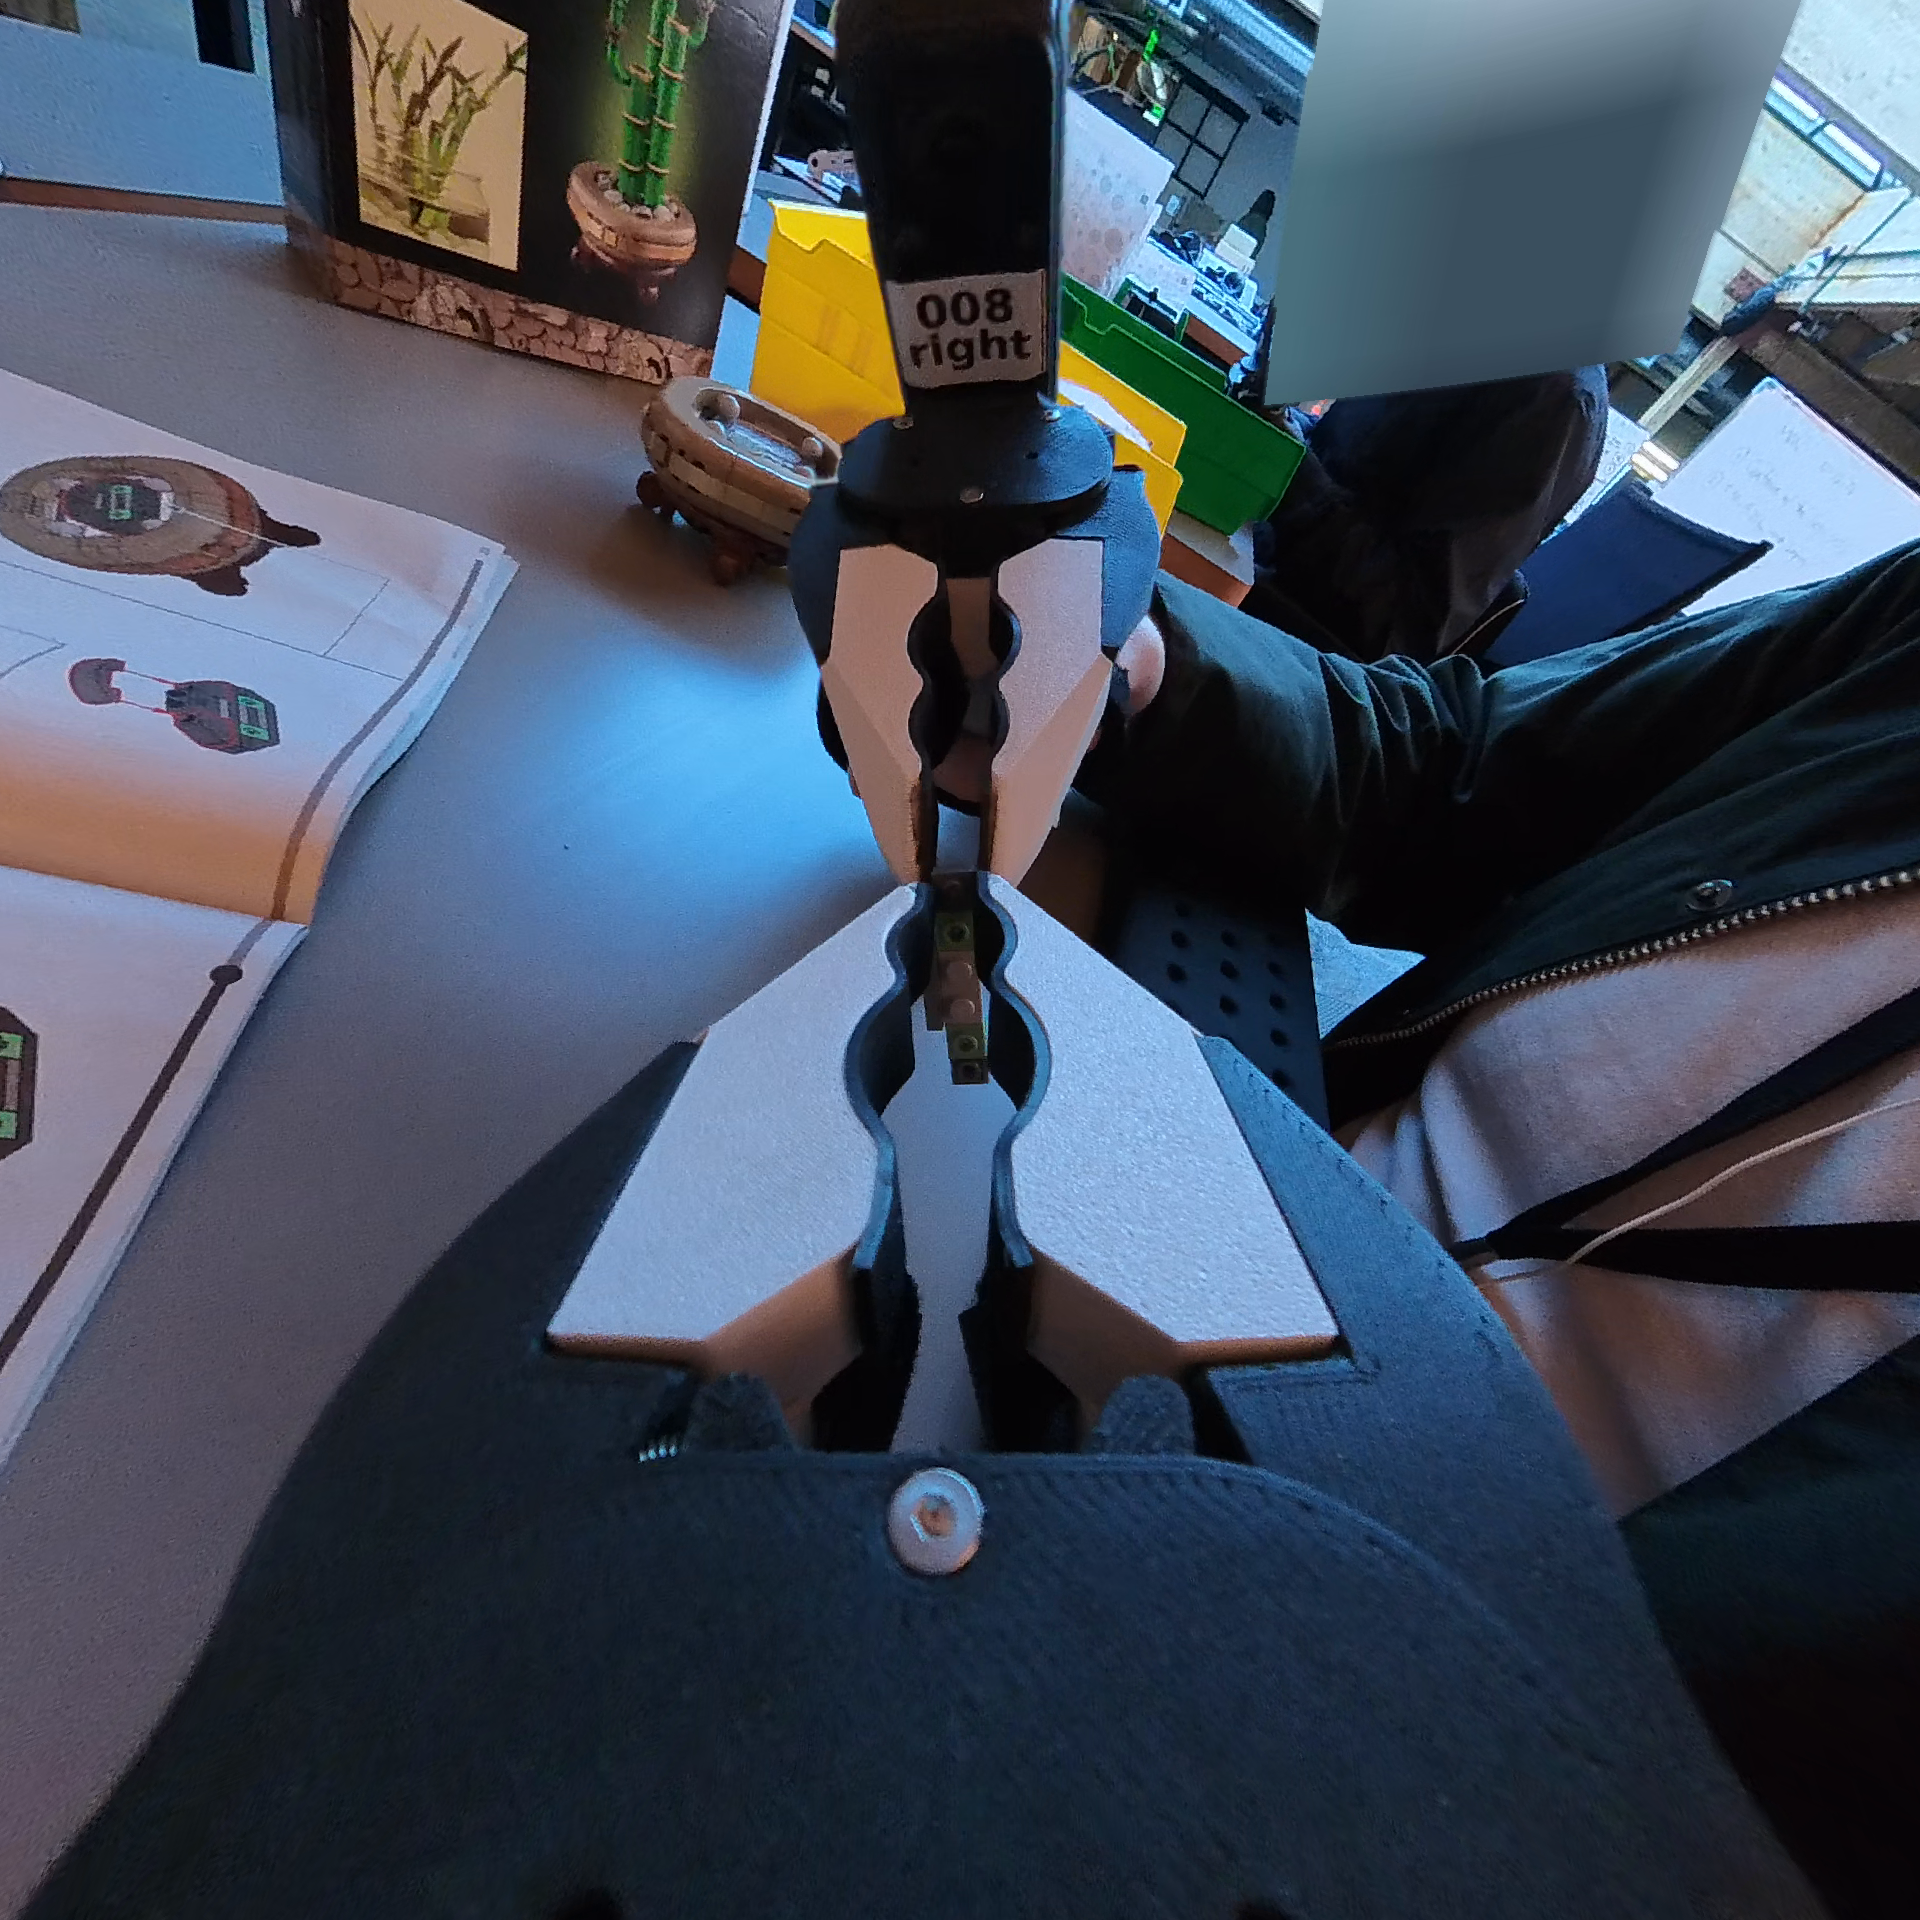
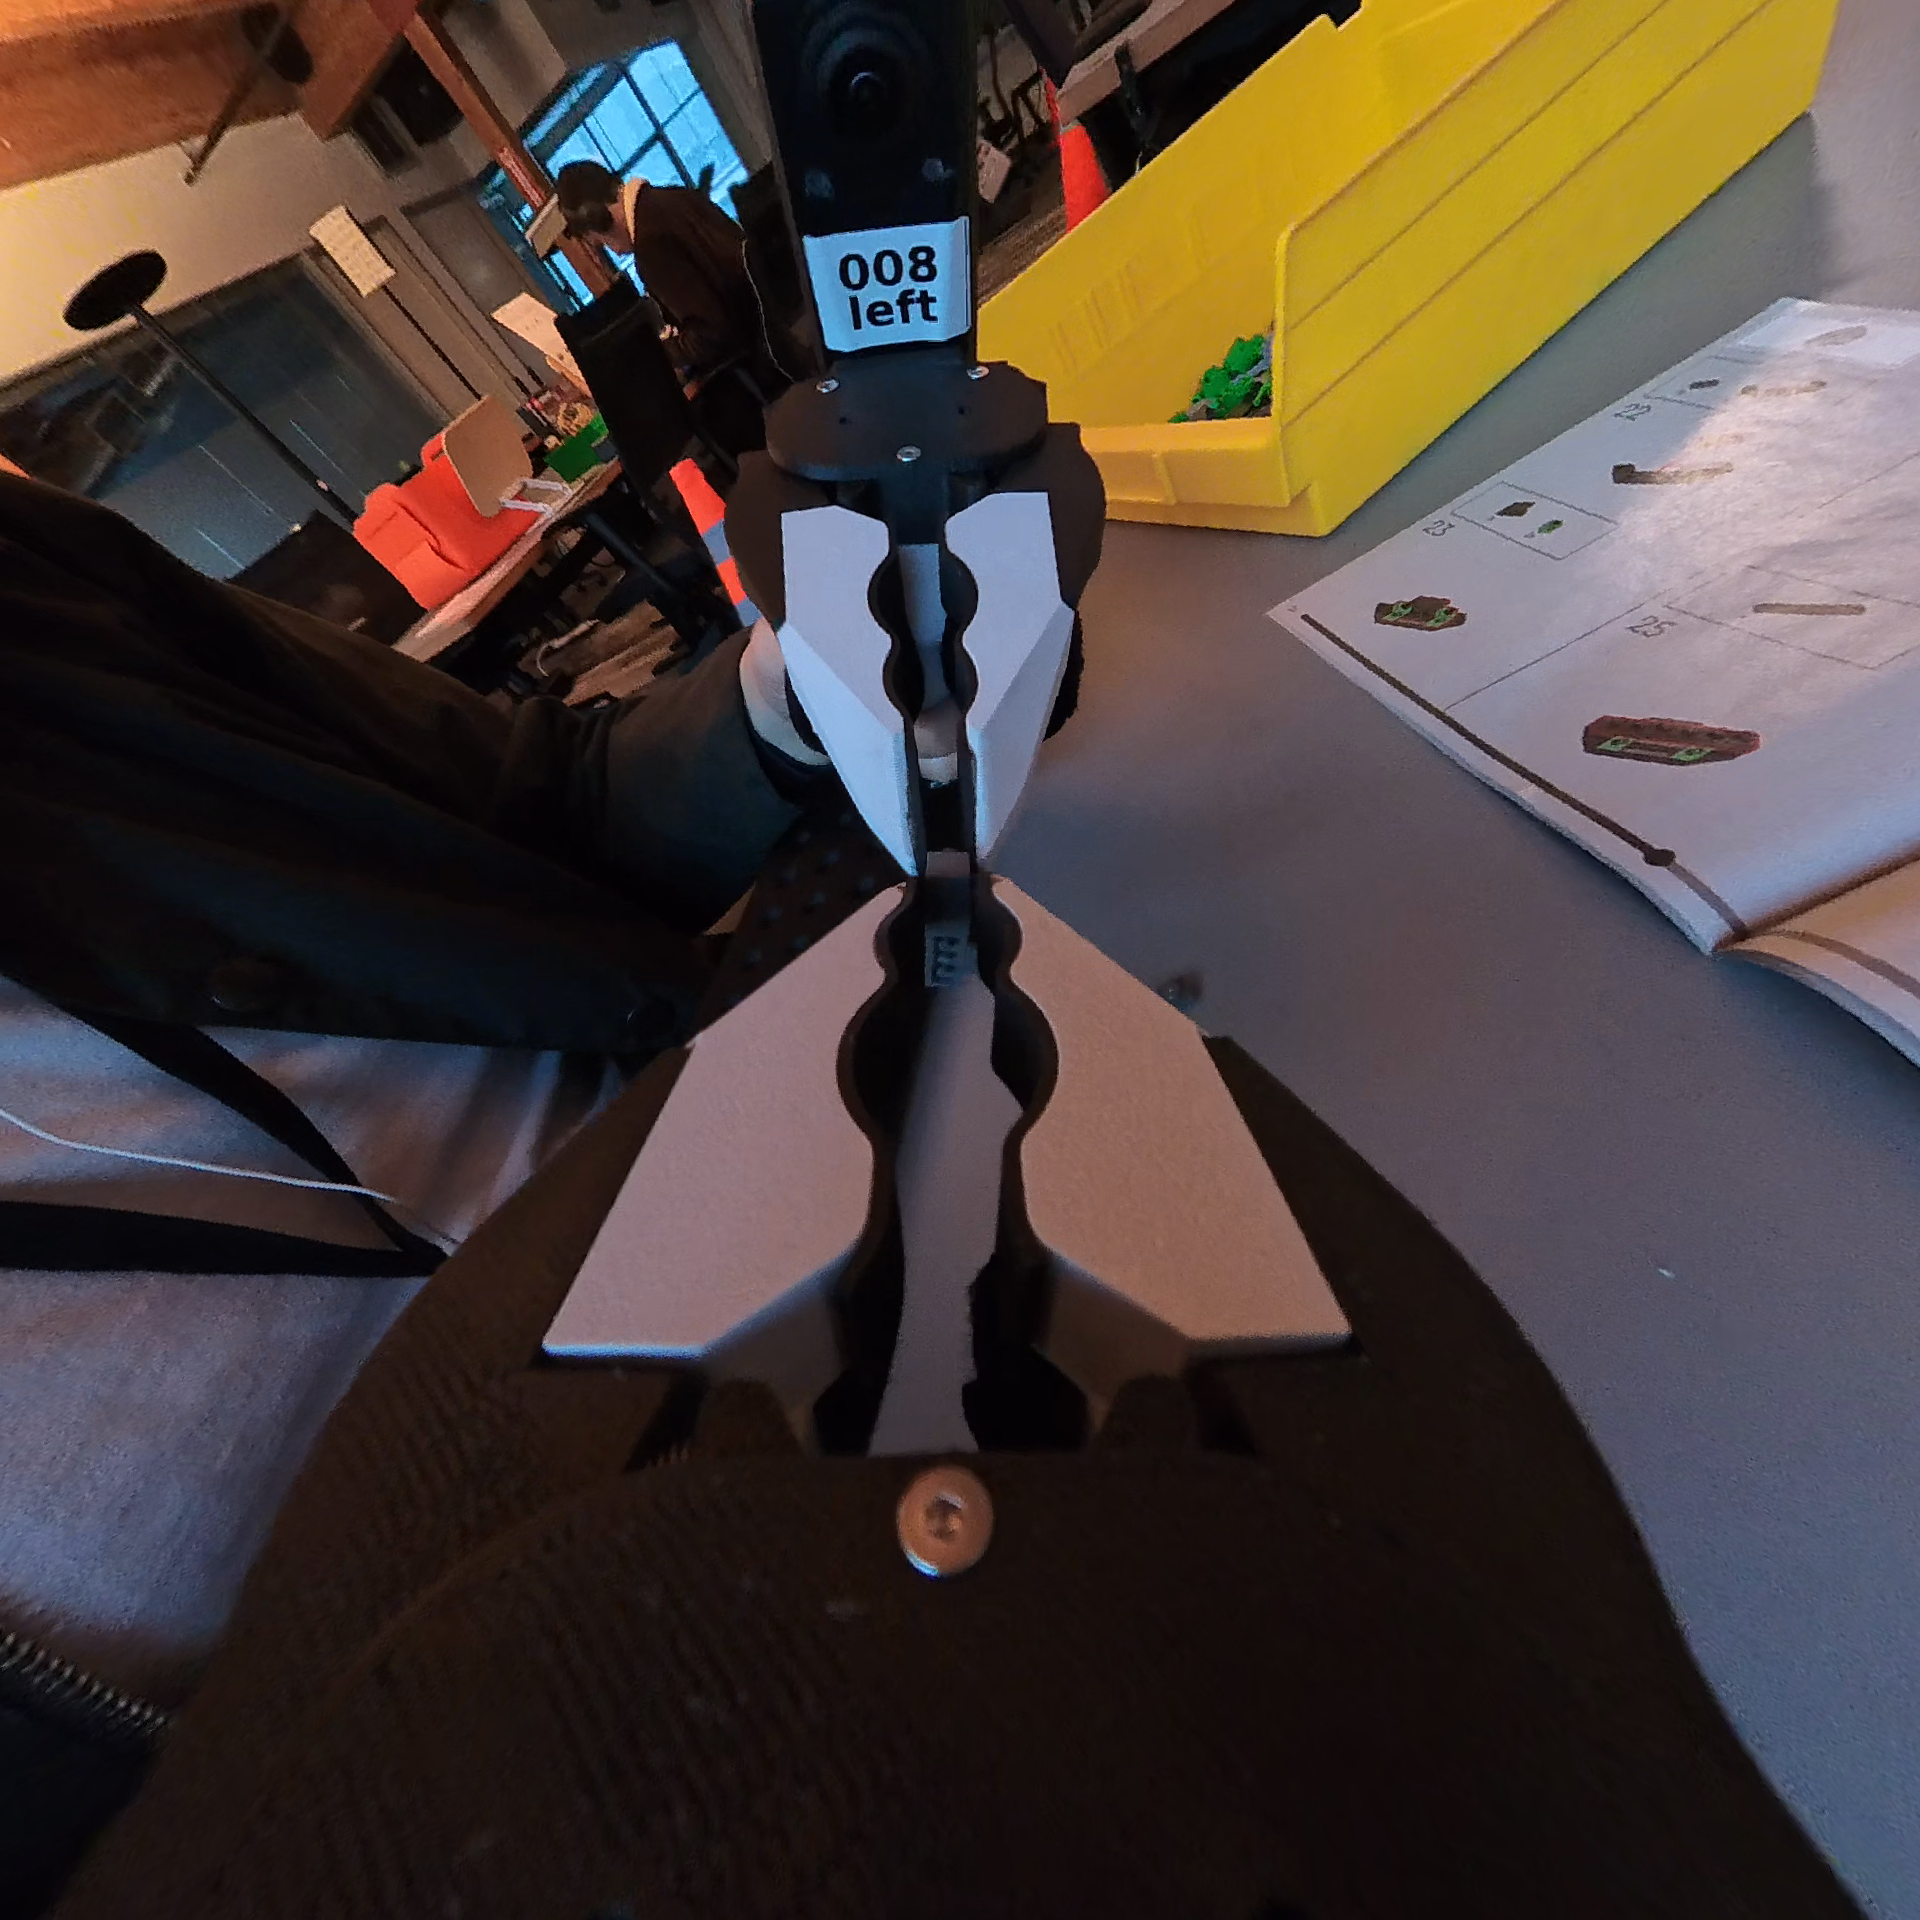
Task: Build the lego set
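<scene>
My left gripper (image 1: 951, 896) is shut on a small strip of green and tan lego pieces (image 1: 961, 987) that lies between its fingers, held above the grey table (image 1: 623, 727). My right gripper (image 1: 951, 864) faces it tip to tip, its jaws nearly closed. In the right wrist view my right gripper (image 2: 943, 891) is shut on a small dark studded lego piece (image 2: 948, 951), and the left gripper (image 2: 945, 857) meets it head on. Whether the two pieces are joined is hidden by the fingers. A brown lego pot base (image 1: 732, 473) stands on the table behind.
The open instruction booklet (image 1: 208, 675) lies on the left, and also shows in the right wrist view (image 2: 1662, 675). The set's box (image 1: 499, 156) stands at the back. A yellow bin (image 2: 1403, 312) holds green pieces, with a green bin (image 1: 1195, 426) beside it. A person's dark sleeve (image 1: 1455, 748) is close. The brown lego pot base (image 1: 732, 473) is about equally far from each gripper, around 30 centimetres.
</scene>
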The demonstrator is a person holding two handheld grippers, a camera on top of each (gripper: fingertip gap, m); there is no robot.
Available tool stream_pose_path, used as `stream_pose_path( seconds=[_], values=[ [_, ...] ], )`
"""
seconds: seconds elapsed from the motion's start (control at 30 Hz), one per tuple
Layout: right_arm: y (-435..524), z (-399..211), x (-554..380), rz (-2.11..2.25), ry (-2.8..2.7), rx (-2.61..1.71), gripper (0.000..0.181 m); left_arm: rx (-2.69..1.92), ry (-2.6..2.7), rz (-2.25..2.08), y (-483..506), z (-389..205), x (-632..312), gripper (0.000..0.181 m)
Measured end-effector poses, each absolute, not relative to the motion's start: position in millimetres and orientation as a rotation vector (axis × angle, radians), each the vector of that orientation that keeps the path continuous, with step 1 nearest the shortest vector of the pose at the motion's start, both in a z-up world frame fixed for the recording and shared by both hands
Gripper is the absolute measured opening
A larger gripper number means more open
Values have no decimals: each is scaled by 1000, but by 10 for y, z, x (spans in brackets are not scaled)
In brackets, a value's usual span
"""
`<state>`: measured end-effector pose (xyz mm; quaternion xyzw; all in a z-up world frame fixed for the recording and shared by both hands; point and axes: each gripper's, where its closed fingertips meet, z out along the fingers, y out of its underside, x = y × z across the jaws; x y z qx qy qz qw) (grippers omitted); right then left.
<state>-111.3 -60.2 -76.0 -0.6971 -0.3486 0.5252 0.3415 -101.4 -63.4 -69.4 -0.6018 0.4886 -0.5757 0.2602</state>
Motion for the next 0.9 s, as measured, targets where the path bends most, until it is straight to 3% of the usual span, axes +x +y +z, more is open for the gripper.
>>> stream_pose_path(
  seconds=[0.5,0.57,0.9],
  values=[
    [-608,-695,-1106,1381,-895,-1808,6,-1580,1290,-1574,-629,-614,-1011,6],
    [-630,-686,-1117,1373,-912,-1804,6,-1594,1288,-1582,-628,-629,-1002,14],
    [-689,-657,-1129,1319,-994,-1769,7,-1570,1323,-1652,-722,-582,-1023,6]
  ],
)
